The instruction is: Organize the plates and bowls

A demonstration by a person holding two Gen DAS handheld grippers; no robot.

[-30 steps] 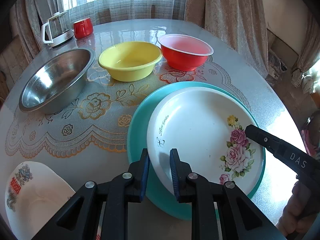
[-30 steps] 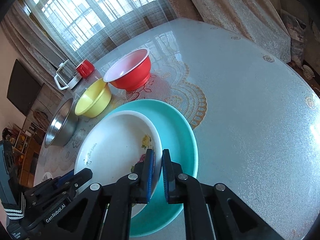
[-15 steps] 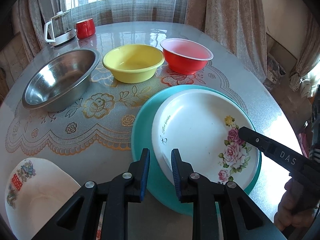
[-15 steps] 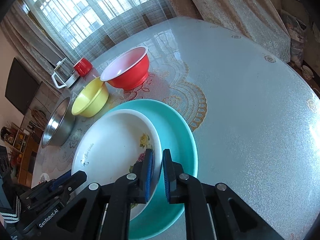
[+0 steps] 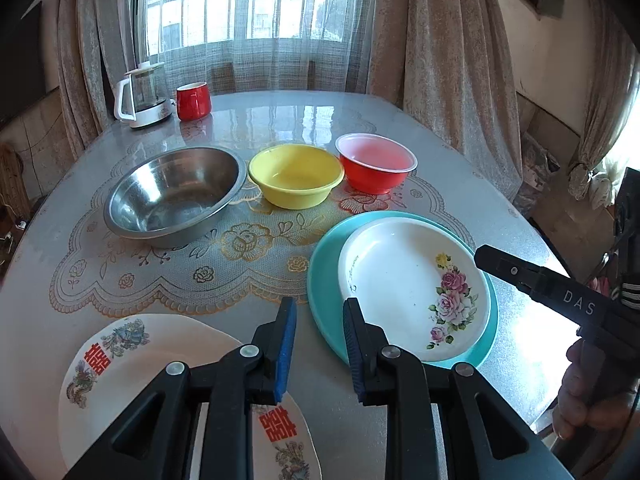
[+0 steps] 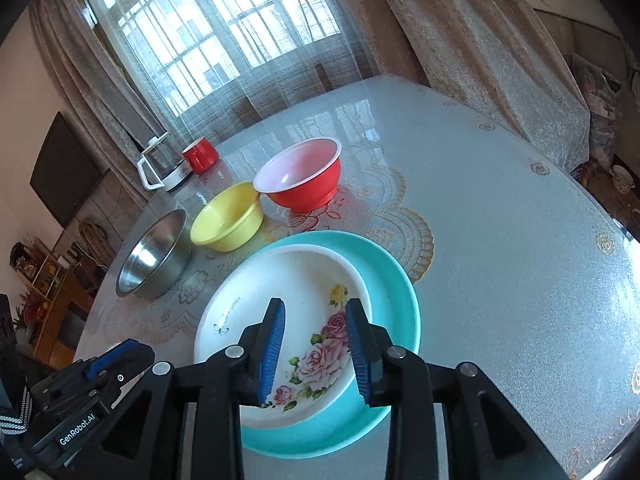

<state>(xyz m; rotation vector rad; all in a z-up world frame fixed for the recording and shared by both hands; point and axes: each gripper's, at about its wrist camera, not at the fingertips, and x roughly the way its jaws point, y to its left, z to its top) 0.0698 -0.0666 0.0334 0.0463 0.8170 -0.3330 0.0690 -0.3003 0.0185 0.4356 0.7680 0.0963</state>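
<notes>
Floral plate (image 6: 280, 308) below parted right fingers (image 6: 272, 344), untouched

Both tools, left (image 5: 318, 344) and right (image 6: 314, 350), have just opened, seemingly gripping nothing.

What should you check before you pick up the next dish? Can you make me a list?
1. Flower plate sits flat inside the teal plate: ok.
2. Left tongs open and empty: ok.
3. Right tongs just opened, nothing between them: ok.
4. Red-lettered plate free to grab: ok.
5. Steel bowl, yellow bowl, red bowl stacked: not ok.
</notes>
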